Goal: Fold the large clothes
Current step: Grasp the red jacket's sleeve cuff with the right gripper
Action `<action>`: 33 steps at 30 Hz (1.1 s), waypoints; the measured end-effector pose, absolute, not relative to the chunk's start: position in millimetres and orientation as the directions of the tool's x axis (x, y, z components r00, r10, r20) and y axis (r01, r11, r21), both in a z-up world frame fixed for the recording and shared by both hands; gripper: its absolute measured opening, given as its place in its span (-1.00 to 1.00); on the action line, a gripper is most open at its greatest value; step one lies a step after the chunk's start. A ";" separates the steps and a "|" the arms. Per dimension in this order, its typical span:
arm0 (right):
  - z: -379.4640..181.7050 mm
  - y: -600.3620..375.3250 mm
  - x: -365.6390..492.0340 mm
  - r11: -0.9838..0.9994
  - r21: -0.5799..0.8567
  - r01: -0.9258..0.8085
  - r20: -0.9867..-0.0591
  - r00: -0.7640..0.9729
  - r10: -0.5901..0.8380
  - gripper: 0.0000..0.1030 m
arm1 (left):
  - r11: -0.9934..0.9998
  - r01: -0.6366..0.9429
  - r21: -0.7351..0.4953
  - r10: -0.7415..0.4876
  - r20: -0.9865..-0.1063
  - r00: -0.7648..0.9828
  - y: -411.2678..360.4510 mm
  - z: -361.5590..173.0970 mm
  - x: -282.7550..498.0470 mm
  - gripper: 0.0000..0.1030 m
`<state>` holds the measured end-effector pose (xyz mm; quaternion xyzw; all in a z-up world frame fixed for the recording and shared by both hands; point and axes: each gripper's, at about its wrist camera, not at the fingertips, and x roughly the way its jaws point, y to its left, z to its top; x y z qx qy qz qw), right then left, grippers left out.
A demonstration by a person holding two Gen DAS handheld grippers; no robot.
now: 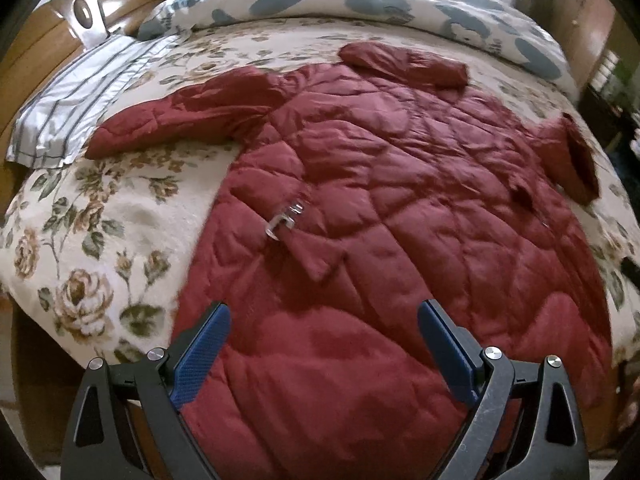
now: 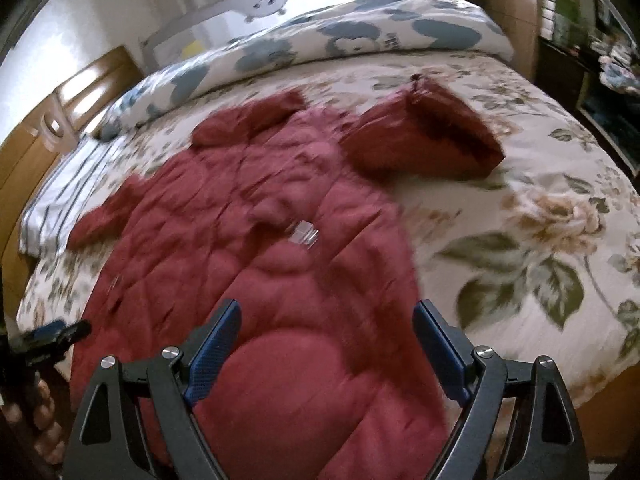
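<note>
A dark red quilted coat (image 1: 360,184) lies spread flat on the bed, sleeves out to both sides, hem toward me. It also shows in the right wrist view (image 2: 256,248). A silver clasp (image 1: 285,218) sits on its front and also shows in the right wrist view (image 2: 305,234). My left gripper (image 1: 324,320) is open and empty above the coat's hem. My right gripper (image 2: 327,316) is open and empty above the hem's right part. The right sleeve (image 2: 424,136) lies bent on the bedspread. The left gripper's tip (image 2: 48,336) shows at the right view's left edge.
The bed has a floral bedspread (image 1: 80,240). A blue-patterned duvet (image 1: 360,4) is rolled along the far side. A striped pillow (image 1: 80,96) lies at far left beside a wooden headboard (image 1: 36,40). Dark shelves (image 2: 600,60) stand at the right.
</note>
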<state>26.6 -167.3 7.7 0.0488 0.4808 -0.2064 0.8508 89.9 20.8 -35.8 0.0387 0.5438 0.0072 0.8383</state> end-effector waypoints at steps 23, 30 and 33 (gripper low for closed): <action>-39.2 -367.8 186.4 0.853 -0.152 0.499 -0.769 0.482 -0.420 0.31 | 0.999 0.019 0.028 0.019 -0.922 0.386 13.0 -68.1 178.2 0.85; -23.2 -346.2 181.9 0.896 -0.027 0.444 -0.750 0.583 -0.311 -0.67 | 1.000 0.007 0.023 0.019 -0.922 0.386 18.1 -74.0 182.4 0.85; -12.5 -321.6 178.6 0.918 0.036 0.395 -0.744 0.624 -0.239 -0.69 | 1.000 0.003 0.011 0.009 -0.924 0.383 20.7 -75.1 181.6 0.85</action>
